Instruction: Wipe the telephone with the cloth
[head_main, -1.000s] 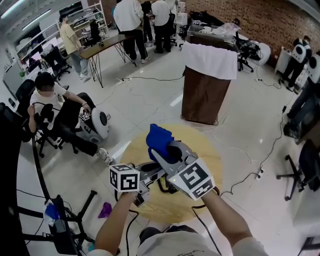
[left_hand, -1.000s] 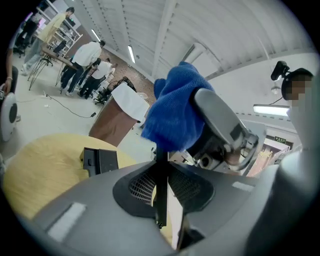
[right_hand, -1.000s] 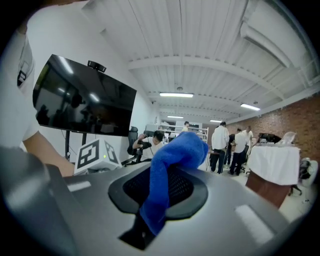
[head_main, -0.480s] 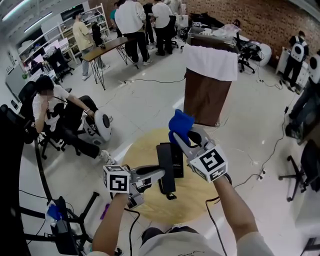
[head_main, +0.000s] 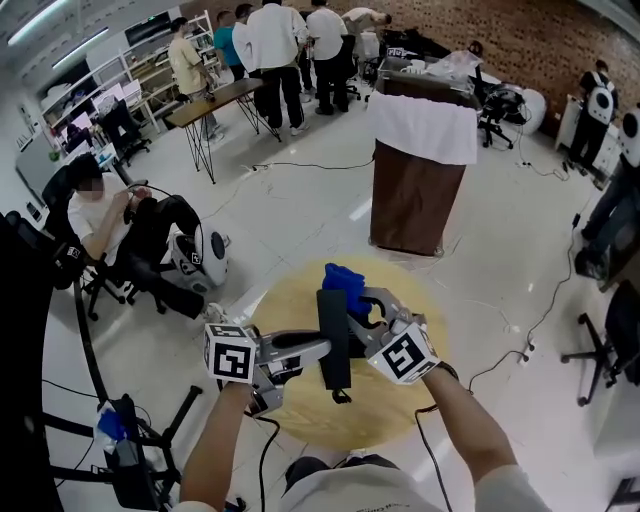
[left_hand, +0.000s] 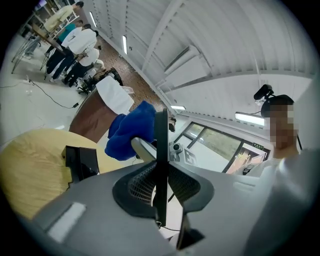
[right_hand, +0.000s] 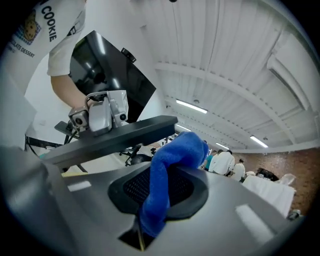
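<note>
My left gripper (head_main: 318, 347) is shut on a long black telephone handset (head_main: 333, 345), held above the round wooden table (head_main: 300, 405). In the left gripper view the handset (left_hand: 160, 150) stands edge-on between the jaws. My right gripper (head_main: 355, 300) is shut on a blue cloth (head_main: 344, 279), which rests against the handset's far end. In the right gripper view the cloth (right_hand: 167, 175) hangs out of the jaws just under the handset (right_hand: 115, 137). The black telephone base (left_hand: 82, 160) sits on the table beyond; in the head view the grippers mostly hide it.
A brown lectern draped in a white cloth (head_main: 420, 170) stands just beyond the table. A seated person (head_main: 110, 225) and a white wheeled device (head_main: 205, 255) are at the left. Several people stand by desks (head_main: 215, 100) at the back. Cables (head_main: 500, 350) trail over the floor.
The right gripper swung the cloth up and away to the right, then came back down against the handset's far end. The left gripper has held the handset nearly still for the last half second.
</note>
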